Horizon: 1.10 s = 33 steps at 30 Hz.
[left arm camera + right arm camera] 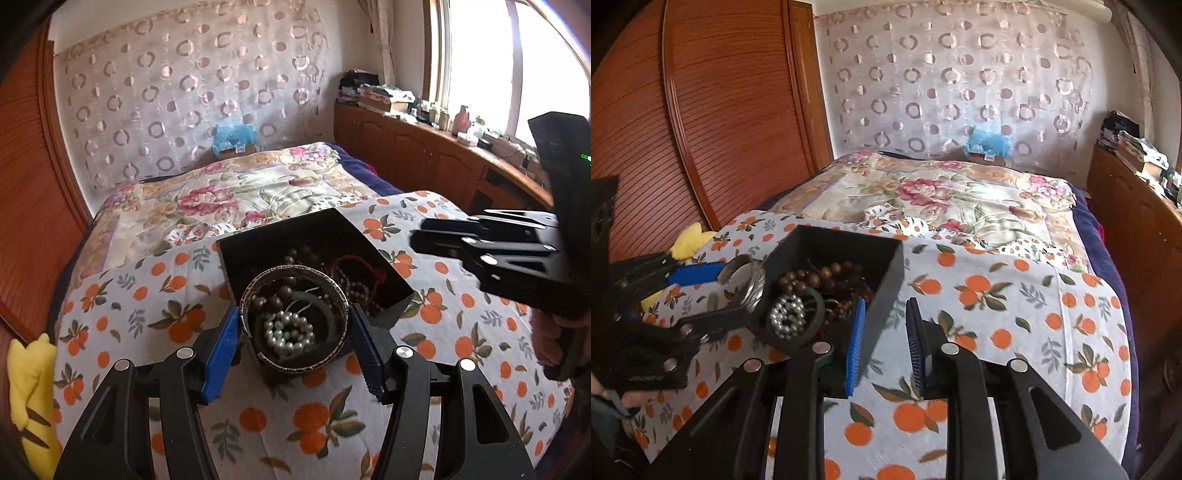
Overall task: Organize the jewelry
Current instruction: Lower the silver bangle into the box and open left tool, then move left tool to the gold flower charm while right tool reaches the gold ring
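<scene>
Left gripper (293, 325) clamps a bangle (293, 319) over the black tray (295, 229); right gripper (884, 339) is part open and holds nothing.

The tray sits on a white cloth (997, 332) printed with oranges, spread over the near end of a bed. The tray holds brown beads (816, 277), a pearl string (290, 330) and a red cord (364, 264). The metal bangle is held upright between the left gripper's blue pads (221, 345), at the tray's near corner. The right gripper's left pad stands against the tray's near right wall; its right pad is clear over the cloth. Beyond the cloth lies a floral quilt (229, 192). A sheer curtain (960, 81) with ring patterns covers the far wall. A slatted wooden wardrobe (713, 110) stands to the left. Wooden cabinets (406, 147) run under a bright window (480, 55) on the right. A yellow plush (33, 391) lies at the bed's left edge.
</scene>
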Each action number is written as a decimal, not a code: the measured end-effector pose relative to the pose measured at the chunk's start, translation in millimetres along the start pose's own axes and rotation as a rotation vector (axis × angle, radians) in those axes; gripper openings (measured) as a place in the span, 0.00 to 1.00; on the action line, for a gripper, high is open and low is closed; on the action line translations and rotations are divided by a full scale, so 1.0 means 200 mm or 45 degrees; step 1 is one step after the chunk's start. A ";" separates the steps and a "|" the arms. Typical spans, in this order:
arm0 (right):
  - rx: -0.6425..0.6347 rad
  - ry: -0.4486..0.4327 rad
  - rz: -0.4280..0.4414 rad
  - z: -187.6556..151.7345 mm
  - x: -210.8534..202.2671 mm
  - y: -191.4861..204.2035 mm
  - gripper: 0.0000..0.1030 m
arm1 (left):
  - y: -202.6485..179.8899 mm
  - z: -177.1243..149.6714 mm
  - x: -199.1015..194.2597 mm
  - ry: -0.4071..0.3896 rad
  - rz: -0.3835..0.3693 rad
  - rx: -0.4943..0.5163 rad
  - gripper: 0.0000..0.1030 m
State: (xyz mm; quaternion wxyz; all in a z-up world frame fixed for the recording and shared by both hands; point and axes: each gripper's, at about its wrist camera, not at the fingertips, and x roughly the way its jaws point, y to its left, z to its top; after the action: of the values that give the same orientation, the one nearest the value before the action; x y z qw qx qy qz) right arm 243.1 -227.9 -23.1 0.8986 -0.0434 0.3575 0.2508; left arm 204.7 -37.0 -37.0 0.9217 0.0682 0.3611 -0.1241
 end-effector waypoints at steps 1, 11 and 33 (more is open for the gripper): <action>0.000 0.001 -0.002 -0.01 -0.01 -0.01 0.24 | -0.01 0.01 0.02 0.003 0.003 0.007 0.55; 0.004 0.012 0.003 -0.14 -0.06 -0.02 0.25 | -0.05 0.07 0.16 0.037 0.025 0.012 0.55; -0.029 0.019 0.093 -0.32 -0.15 0.16 0.37 | -0.02 -0.10 -0.08 -0.034 0.007 0.001 0.65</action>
State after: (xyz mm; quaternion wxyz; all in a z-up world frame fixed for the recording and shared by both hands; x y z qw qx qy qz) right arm 169.1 -230.2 -47.0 0.8856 -0.0421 0.3626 0.2872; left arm 179.0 -34.0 -41.1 0.9268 0.0680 0.3484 -0.1229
